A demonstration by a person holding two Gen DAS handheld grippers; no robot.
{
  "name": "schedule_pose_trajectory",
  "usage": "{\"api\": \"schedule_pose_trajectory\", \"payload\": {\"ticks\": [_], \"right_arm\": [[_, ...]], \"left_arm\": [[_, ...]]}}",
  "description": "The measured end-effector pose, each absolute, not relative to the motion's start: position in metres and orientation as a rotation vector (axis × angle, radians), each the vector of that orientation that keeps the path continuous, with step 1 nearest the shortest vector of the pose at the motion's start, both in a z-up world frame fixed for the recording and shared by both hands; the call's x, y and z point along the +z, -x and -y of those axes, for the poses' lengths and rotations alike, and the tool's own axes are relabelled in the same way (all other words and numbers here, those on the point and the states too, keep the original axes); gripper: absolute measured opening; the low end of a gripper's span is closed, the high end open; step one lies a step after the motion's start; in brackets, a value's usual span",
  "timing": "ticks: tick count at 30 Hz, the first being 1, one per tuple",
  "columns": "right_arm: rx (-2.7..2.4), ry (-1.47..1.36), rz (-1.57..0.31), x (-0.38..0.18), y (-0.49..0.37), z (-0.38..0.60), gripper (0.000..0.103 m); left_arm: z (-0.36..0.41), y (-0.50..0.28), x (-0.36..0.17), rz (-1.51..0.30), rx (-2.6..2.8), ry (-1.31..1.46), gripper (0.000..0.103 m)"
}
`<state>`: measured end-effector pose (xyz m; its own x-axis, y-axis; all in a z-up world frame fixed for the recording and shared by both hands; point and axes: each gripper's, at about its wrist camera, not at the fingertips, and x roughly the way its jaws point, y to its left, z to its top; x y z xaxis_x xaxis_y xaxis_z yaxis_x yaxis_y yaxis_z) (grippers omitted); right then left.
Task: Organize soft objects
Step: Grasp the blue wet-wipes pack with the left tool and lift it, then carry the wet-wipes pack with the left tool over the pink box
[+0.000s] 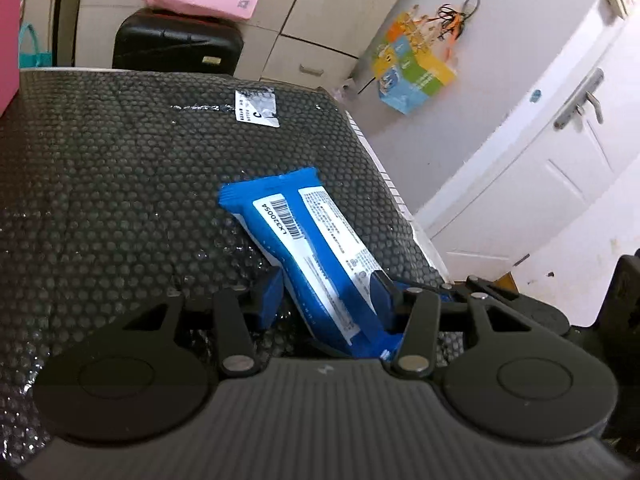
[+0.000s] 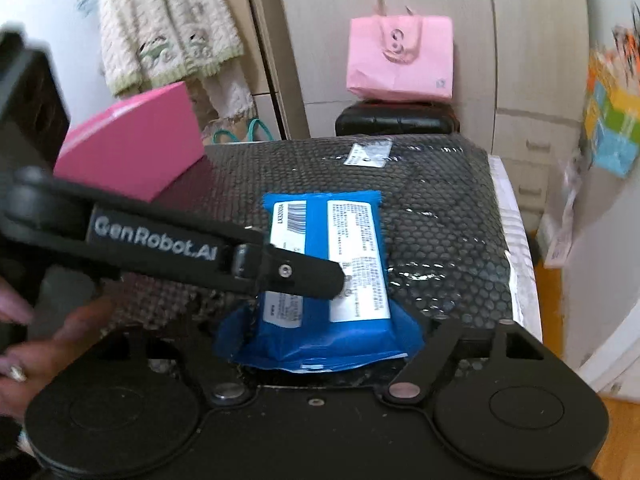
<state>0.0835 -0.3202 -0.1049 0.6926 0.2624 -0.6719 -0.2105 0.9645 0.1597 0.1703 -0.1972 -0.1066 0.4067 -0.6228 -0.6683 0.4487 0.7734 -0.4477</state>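
Left wrist view: left claw (image 1: 326, 300) closed narrow on the near end of the blue packet (image 1: 304, 240), its far end resting on the black bubble-wrap parcel (image 1: 120, 184), short of the parcel's white label (image 1: 257, 109). Right wrist view: right claw (image 2: 320, 344) spread wide, packet's near edge lying between the fingers, no pad seen pressing; left claw reaching in across the packet from the side of the pink box (image 2: 132, 148). Probably mid-placement or hand-over; next calls for one claw alone keeping hold before shifting the packet.
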Motion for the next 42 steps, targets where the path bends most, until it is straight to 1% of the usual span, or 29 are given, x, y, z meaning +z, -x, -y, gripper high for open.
{"api": "schedule_pose_trajectory", "payload": {"ticks": [1, 3, 5, 8, 19, 30, 42], "right_arm": [[0.249, -0.064, -0.752, -0.105, -0.083, 0.317, 0.081], [0.199, -0.061, -0.74, -0.105, -0.082, 0.313, 0.072], [0.166, -0.064, -0.73, -0.102, -0.079, 0.311, 0.067], [0.147, -0.098, -0.718, -0.099, -0.073, 0.309, 0.065], [0.113, -0.217, -0.702, -0.086, -0.041, 0.289, 0.065], [0.163, -0.164, -0.679, -0.063, -0.002, 0.239, 0.065], [0.224, -0.068, -0.56, -0.021, 0.04, 0.189, 0.065]], "left_arm": [[0.197, -0.168, -0.107, -0.922, -0.686, 0.201, 0.045], [0.197, -0.164, -0.107, -0.903, -0.695, 0.182, 0.045], [0.198, -0.157, -0.107, -0.874, -0.701, 0.166, 0.045], [0.2, -0.146, -0.103, -0.834, -0.703, 0.126, 0.045], [0.179, -0.109, -0.08, -0.796, -0.709, 0.037, 0.045], [0.125, -0.066, -0.055, -0.773, -0.673, 0.032, 0.045], [0.071, -0.013, -0.016, -0.625, -0.654, 0.055, 0.046]]}}
